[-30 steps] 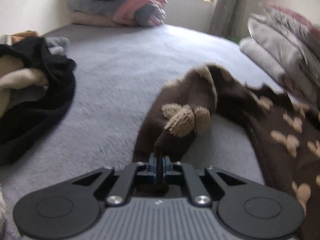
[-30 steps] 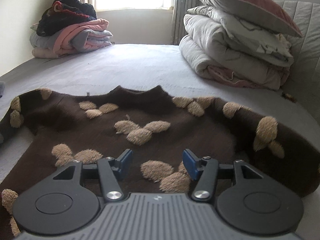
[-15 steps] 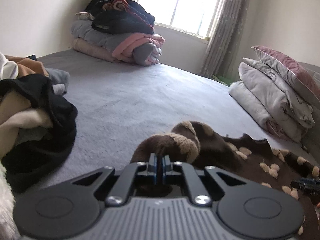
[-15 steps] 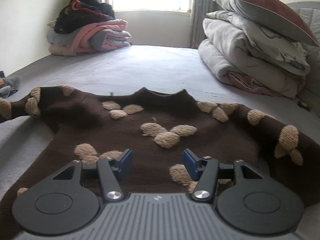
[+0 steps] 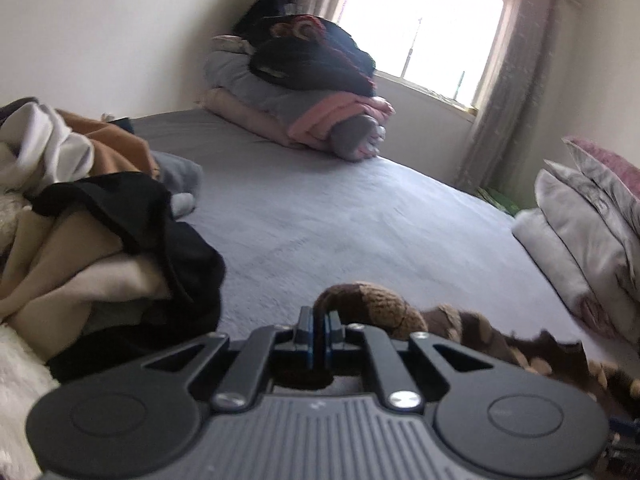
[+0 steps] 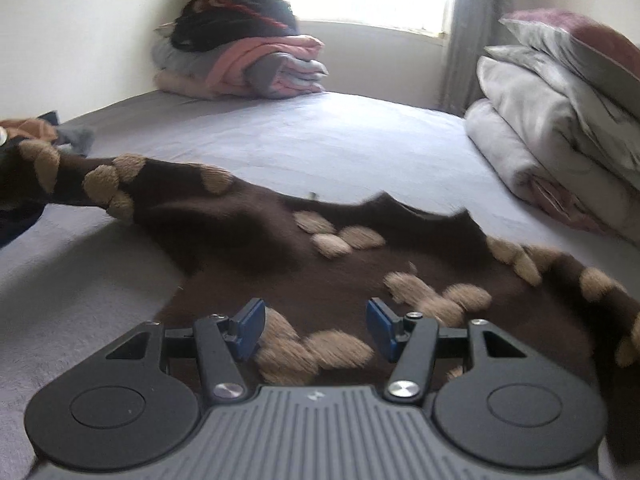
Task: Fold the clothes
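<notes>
Now L gripper (image 5: 319,334) on sweater sleeve (image 5: 372,304)

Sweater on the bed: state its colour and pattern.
The sweater is dark brown with fuzzy tan patches; the right wrist view shows it best.

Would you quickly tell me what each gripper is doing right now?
Left gripper: shut on the brown sweater's sleeve.
Right gripper: open, holding nothing, above the brown sweater.

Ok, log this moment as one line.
step: fold sleeve | left gripper: shut on sweater sleeve, lifted | right gripper: open over sweater body | bed
</notes>
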Demonstrator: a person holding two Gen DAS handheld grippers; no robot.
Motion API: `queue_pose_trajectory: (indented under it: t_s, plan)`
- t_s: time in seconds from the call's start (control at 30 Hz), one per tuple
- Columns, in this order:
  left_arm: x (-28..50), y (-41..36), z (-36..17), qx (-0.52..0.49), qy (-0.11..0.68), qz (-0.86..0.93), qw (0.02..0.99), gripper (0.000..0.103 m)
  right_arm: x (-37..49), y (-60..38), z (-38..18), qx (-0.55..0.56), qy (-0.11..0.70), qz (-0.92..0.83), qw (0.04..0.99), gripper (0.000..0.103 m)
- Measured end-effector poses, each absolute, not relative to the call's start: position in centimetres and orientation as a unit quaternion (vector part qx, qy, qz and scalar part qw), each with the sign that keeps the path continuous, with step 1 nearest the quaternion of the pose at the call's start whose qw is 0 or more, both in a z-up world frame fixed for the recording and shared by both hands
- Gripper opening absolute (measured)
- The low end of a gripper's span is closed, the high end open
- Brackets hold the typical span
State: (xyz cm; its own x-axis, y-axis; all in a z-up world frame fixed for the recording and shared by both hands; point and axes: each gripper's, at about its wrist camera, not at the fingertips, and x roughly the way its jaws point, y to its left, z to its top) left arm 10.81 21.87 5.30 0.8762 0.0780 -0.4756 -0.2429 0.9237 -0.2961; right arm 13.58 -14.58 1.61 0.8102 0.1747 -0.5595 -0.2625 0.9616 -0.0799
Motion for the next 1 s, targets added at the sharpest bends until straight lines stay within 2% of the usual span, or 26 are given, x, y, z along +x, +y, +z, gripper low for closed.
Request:
queue_pose_trajectory:
  t_s: [0.5,1.0]
  plan:
    - [12.8,23.5,5.4,-0.202,0.217,0.107,0.949,0.005,17.6,-6.8,4.7,-0.090,0.271,0.176,0.942,0.059]
    - [14.8,25.2,4.1,-0.241,0.249,0.123,0.930,0.005,22.5,-3.7,3.8,-0.102,0.287,0.199,0.932,0.060]
